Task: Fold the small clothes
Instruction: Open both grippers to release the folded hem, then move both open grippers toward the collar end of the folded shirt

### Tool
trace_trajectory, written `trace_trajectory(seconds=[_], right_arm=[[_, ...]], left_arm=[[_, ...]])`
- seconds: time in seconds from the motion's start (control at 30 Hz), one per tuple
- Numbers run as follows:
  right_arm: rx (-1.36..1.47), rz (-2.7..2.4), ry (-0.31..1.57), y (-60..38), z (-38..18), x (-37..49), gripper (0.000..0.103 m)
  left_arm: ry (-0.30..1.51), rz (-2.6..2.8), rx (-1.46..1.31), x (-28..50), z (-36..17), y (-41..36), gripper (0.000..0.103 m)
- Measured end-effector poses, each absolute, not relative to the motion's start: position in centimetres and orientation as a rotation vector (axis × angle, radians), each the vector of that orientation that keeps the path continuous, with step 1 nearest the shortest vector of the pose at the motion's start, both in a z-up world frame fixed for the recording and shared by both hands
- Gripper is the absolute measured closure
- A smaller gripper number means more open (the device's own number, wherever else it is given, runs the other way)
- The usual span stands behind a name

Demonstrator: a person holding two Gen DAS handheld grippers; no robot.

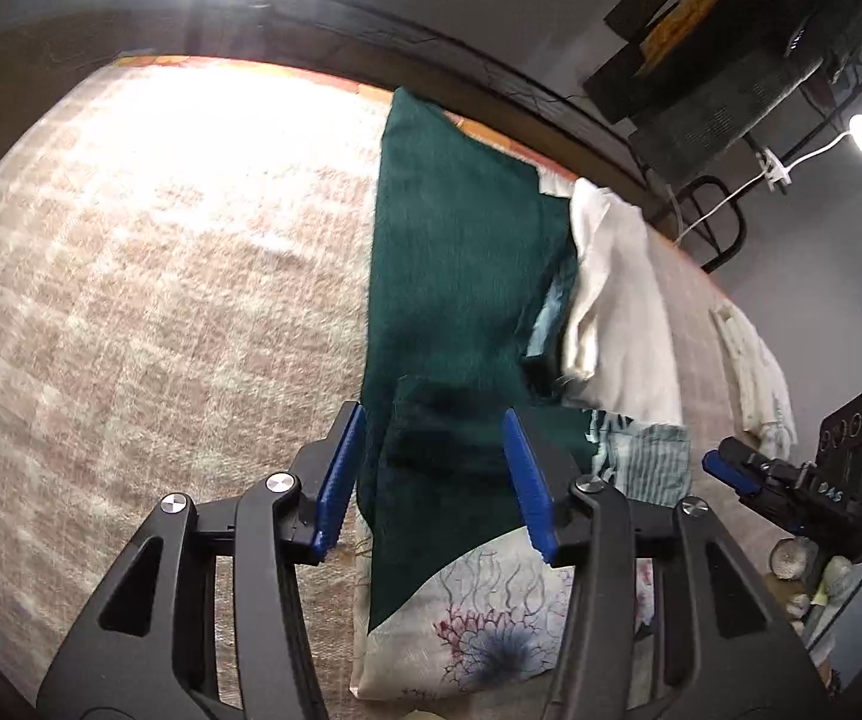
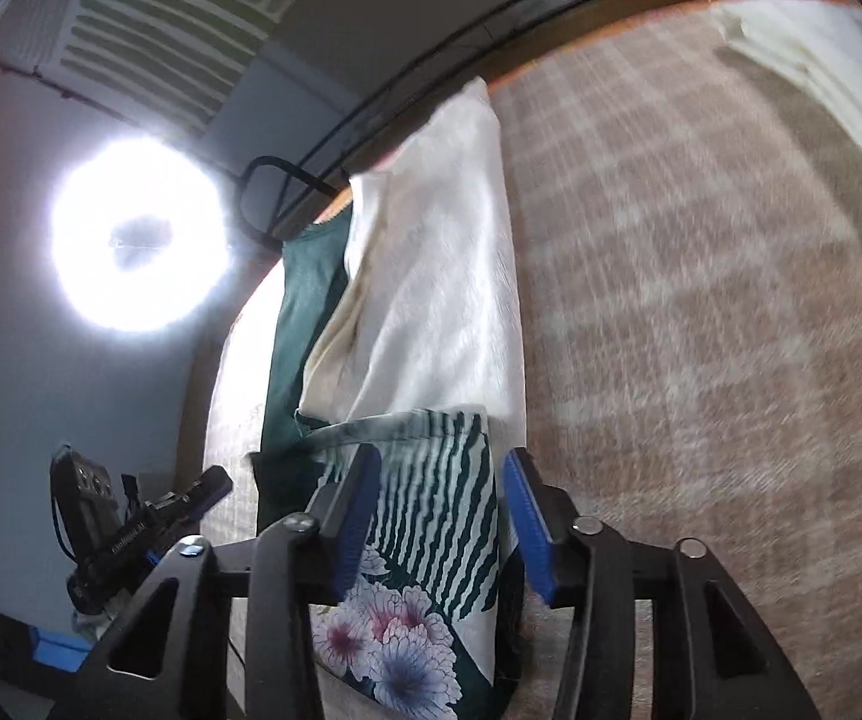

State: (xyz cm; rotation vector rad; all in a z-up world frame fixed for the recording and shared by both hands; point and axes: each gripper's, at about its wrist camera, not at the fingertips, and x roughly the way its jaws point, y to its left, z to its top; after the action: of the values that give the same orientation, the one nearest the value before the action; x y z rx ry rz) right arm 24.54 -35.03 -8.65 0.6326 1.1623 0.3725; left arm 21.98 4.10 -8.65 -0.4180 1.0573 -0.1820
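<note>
Clothes: green cloth (image 1: 454, 276) lay flat; we held left gripper (image 1: 433, 474) and right gripper (image 2: 442, 516) wide, empty. Should've pinched one edge only.

A dark green cloth (image 1: 454, 300) lies flat in a long strip, a rumpled cream garment (image 1: 616, 300) touching its side, both overlapping a floral printed piece (image 1: 490, 630).

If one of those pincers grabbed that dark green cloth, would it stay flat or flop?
Probably flop: the green cloth lies limp, following the bumps of the clothes under it. It looks thin and light, so it would likely hang and drag. The left gripper is open over it, not gripping.
</note>
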Motion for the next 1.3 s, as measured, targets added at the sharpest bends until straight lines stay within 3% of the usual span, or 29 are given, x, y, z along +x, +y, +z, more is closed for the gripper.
trace_trajectory(seconds=[0.23, 0.53, 0.8, 0.9, 1.0, 1.3], right_arm=[[0.478, 0.399, 1.163, -33.4, -7.7, 23.5, 0.070], [0.189, 0.428, 1.145, -29.8, -7.3, 21.9, 0.069], [0.128, 0.340, 1.100, -31.8, -6.6, 24.7, 0.068], [0.112, 0.320, 1.105, -32.2, -6.9, 26.4, 0.064], [0.106, 0.313, 1.092, -32.8, -7.0, 28.7, 0.052], [0.177, 0.309, 1.081, -33.9, -7.9, 38.1, 0.052]], left_arm=[[1.033, -0.172, -0.346, 21.4, -8.1, 4.0, 0.054], [1.002, -0.156, -0.296, 21.9, -8.5, 3.4, 0.054], [1.019, -0.165, -0.268, 26.0, -8.8, 4.1, 0.054], [1.014, -0.158, -0.260, 28.3, -9.2, 4.8, 0.054], [1.015, -0.158, -0.262, 30.7, -9.7, 5.3, 0.054], [1.017, -0.131, -0.277, 39.0, -11.2, 6.1, 0.054]])
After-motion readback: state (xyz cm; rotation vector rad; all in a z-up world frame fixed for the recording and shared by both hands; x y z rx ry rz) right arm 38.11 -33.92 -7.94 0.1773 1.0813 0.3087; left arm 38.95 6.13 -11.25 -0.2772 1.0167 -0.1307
